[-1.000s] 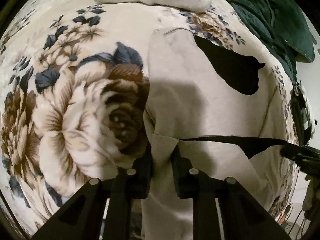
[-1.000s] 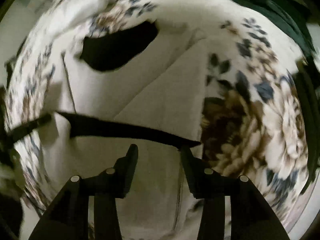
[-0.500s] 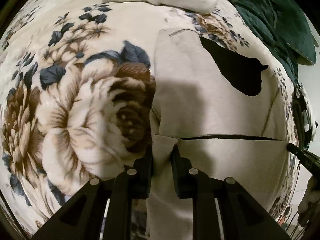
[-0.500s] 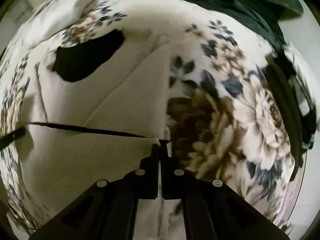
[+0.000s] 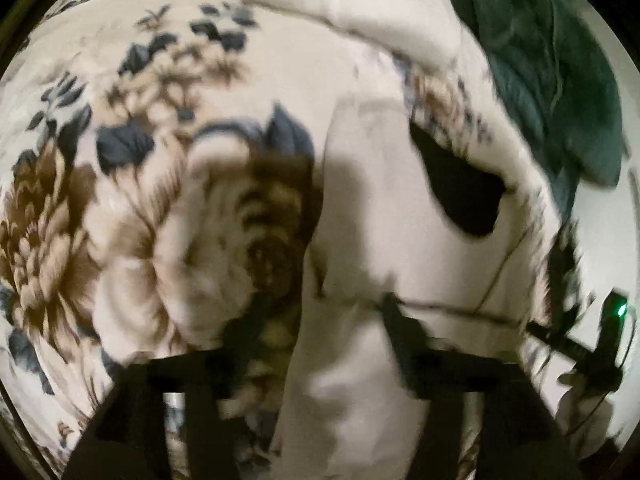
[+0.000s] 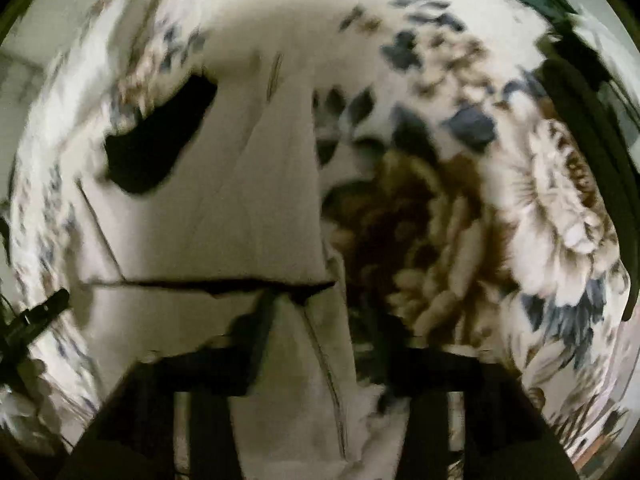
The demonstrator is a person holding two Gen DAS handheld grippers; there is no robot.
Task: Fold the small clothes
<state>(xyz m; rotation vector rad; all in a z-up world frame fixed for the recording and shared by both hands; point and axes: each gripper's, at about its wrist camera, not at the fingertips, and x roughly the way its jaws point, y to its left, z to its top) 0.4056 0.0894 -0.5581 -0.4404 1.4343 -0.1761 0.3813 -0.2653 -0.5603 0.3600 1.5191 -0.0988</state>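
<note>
Both hand-held grippers hang over the bed with their jaws spread wide and nothing between them: my left hand-held gripper (image 5: pixel 316 340) straddles the left edge of the garment, my right hand-held gripper (image 6: pixel 328 332) the right edge. Under and around them lies the floral blanket (image 5: pixel 132 208), the biggest thing in view. Far ahead and to the right of my left one sits a dark green cloth (image 5: pixel 560 80), with a pale bundle (image 5: pixel 352 12) just left of it.

Directly ahead of both is the beige garment (image 5: pixel 380 208), lying flat with a dark opening (image 5: pixel 460 192) at its far end; its near part looks already folded over, the folded edge (image 6: pixel 224 282) running across just past my fingertips. Both views are blurred, so I cannot tell whether the fingers touch the cloth.

For the next fold I judge it best to grip both corners level, lift together and lay the cloth down square, so no crease skews.
</note>
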